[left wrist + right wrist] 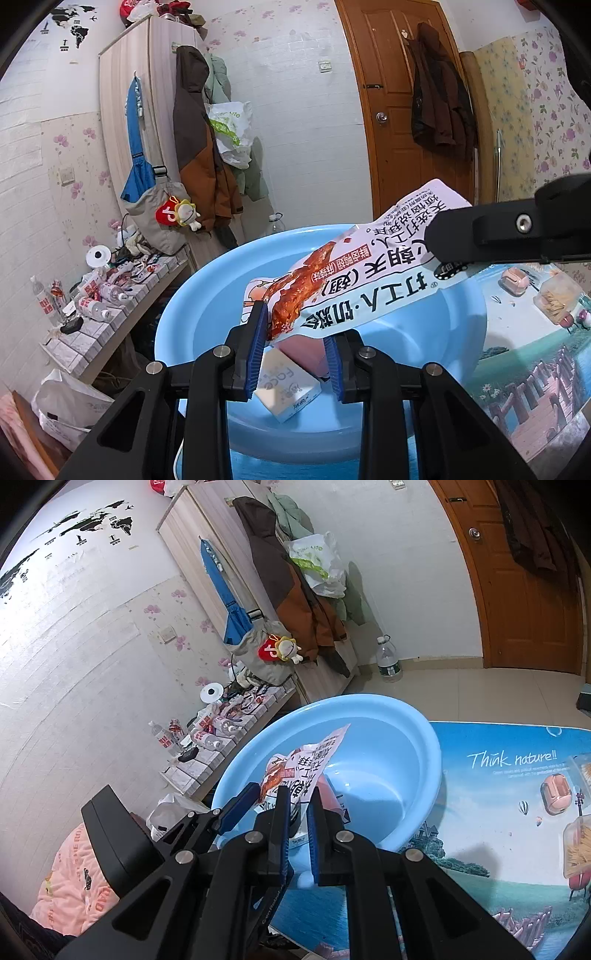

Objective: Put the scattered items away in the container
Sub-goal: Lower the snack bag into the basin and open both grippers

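A white snack packet point(354, 280) with red food print hangs over the light blue basin point(192, 295). My right gripper point(298, 830) is shut on the packet point(306, 764) at one end; it shows from the right in the left wrist view point(443, 240). My left gripper point(295, 347) is open, its blue pads point(258, 347) on either side of the packet's lower end, not clamping it. Inside the basin lie a white "face" box point(284, 387) and a pink item point(303, 350). The basin point(413, 746) stands on a table with a blue nature print.
On the printed table point(535, 369) to the right stand a pink case point(515, 280) and a clear box of sticks point(557, 299). A cluttered low shelf point(110, 295) with bottles runs along the left wall. A wardrobe with coats and a wooden door are behind.
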`<action>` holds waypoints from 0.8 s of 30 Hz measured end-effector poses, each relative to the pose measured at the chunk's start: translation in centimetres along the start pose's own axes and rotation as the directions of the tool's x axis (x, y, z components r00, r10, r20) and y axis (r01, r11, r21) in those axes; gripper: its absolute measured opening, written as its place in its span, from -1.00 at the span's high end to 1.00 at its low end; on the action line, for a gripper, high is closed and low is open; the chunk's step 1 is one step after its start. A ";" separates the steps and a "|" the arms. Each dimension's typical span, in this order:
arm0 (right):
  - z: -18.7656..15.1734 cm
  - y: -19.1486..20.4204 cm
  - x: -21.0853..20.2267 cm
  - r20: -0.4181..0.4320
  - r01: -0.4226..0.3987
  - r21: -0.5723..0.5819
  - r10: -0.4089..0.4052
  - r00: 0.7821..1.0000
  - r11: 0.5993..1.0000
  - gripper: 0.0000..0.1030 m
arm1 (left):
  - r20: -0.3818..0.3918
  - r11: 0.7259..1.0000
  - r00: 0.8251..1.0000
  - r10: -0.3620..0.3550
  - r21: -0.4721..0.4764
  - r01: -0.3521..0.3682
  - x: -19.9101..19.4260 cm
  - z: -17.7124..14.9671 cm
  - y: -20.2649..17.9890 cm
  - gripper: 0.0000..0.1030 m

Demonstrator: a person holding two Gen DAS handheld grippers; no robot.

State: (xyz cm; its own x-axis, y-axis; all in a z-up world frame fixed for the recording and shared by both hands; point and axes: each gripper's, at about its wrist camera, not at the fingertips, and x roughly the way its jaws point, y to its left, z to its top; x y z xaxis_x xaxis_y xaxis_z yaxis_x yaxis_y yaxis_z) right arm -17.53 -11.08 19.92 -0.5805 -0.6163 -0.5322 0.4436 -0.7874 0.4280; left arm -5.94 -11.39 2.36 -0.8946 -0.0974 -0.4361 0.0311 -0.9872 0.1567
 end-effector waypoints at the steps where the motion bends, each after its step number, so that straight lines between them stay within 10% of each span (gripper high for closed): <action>1: 0.0 0.0 0.0 -0.001 0.000 0.000 0.000 1.000 1.000 0.82 | -0.001 1.000 1.000 -0.001 -0.001 0.001 0.0 0.0 0.0 0.45; 9: 0.0 0.0 0.1 0.001 0.003 0.003 -0.003 1.000 1.000 0.82 | -0.021 1.000 1.000 -0.011 -0.016 0.010 0.2 0.2 0.3 0.36; 13: -0.1 -0.8 0.5 -0.007 0.025 0.015 -0.025 1.000 1.000 0.81 | -0.023 0.999 1.000 -0.011 -0.039 0.010 0.3 0.3 0.8 -0.34; 18: -0.5 -1.9 1.3 -0.041 0.052 0.060 -0.049 0.998 0.997 0.16 | -0.029 1.000 0.999 -0.018 -0.020 0.017 0.3 0.1 0.4 -0.70; 24: -0.6 -2.0 0.8 -0.027 0.058 0.050 -0.057 0.998 0.997 0.16 | -0.028 1.000 0.999 -0.020 -0.005 0.020 0.1 0.4 0.1 -0.75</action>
State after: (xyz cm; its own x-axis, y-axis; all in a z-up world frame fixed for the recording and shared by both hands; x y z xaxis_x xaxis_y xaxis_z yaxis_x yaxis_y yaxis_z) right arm -18.48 -10.03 18.26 -0.5860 -0.5707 -0.5752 0.3747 -0.8203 0.4321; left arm -6.21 -11.43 2.66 -0.8820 -0.0808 -0.4642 0.0153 -0.9896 0.1432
